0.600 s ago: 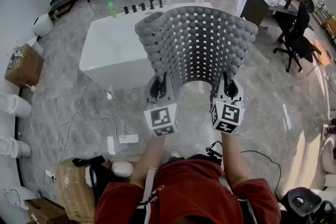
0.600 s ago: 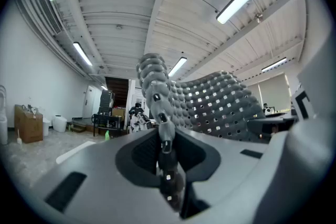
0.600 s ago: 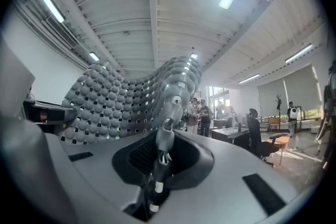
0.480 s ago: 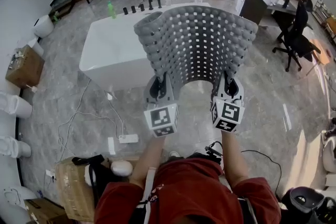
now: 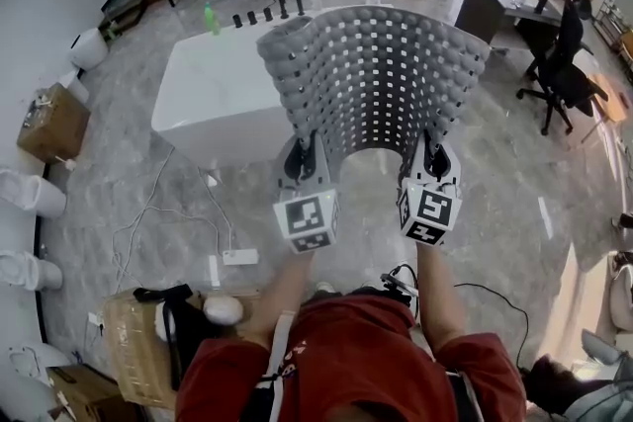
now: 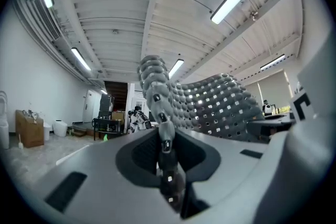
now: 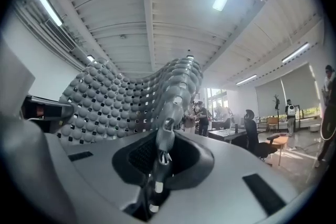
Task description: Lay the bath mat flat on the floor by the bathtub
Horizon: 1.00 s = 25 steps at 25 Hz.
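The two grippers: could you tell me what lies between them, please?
In the head view, the bath mat arches from the left gripper to the right gripper; beneath the arch shows bare floor.

The person wears a dark red shirt with short sleeves that end above the elbows. A pale narrow strap runs down the left side of the shirt. Beyond the shirt, each forearm ends at a hand-held tool. The left gripper and the right gripper both have a smooth grey shell with dark inner parts. Seen from their own cameras, each shell has a dark rounded hollow around the jaws and dark rectangular slots. On the end nearest the shirt, each carries a white cube printed with black square markers.
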### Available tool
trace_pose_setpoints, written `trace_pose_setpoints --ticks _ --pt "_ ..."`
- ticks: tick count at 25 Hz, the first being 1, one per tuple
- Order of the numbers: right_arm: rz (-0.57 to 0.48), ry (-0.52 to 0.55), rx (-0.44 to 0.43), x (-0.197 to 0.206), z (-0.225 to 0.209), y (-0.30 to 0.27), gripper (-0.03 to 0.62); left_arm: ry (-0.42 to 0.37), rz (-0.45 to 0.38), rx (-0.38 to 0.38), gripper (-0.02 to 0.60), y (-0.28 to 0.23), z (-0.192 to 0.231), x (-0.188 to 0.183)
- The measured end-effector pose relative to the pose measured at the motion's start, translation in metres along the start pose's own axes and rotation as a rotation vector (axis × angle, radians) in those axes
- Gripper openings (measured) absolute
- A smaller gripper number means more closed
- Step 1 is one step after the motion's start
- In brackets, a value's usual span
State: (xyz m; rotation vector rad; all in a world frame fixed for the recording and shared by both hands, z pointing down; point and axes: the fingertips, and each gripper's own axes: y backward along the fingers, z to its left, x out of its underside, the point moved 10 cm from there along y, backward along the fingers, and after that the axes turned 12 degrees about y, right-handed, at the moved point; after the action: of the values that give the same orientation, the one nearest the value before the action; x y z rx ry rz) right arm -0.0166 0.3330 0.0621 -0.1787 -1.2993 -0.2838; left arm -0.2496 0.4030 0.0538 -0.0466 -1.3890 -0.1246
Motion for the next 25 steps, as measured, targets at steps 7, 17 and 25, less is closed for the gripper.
trace_pose_setpoints --ticks 7,17,25 --pt "-0.007 -0.009 0.007 0.007 -0.028 0.002 0.047 -0.005 -0.005 0.002 0.064 -0.004 -0.029 0.004" --pt "-0.008 -0.018 0.000 0.025 -0.085 0.018 0.048 -0.003 -0.001 -0.009 0.064 0.002 -0.089 0.015" --pt "0.003 -0.036 0.007 0.034 -0.103 0.029 0.047 -0.016 0.010 -0.004 0.064 0.010 -0.108 0.018"
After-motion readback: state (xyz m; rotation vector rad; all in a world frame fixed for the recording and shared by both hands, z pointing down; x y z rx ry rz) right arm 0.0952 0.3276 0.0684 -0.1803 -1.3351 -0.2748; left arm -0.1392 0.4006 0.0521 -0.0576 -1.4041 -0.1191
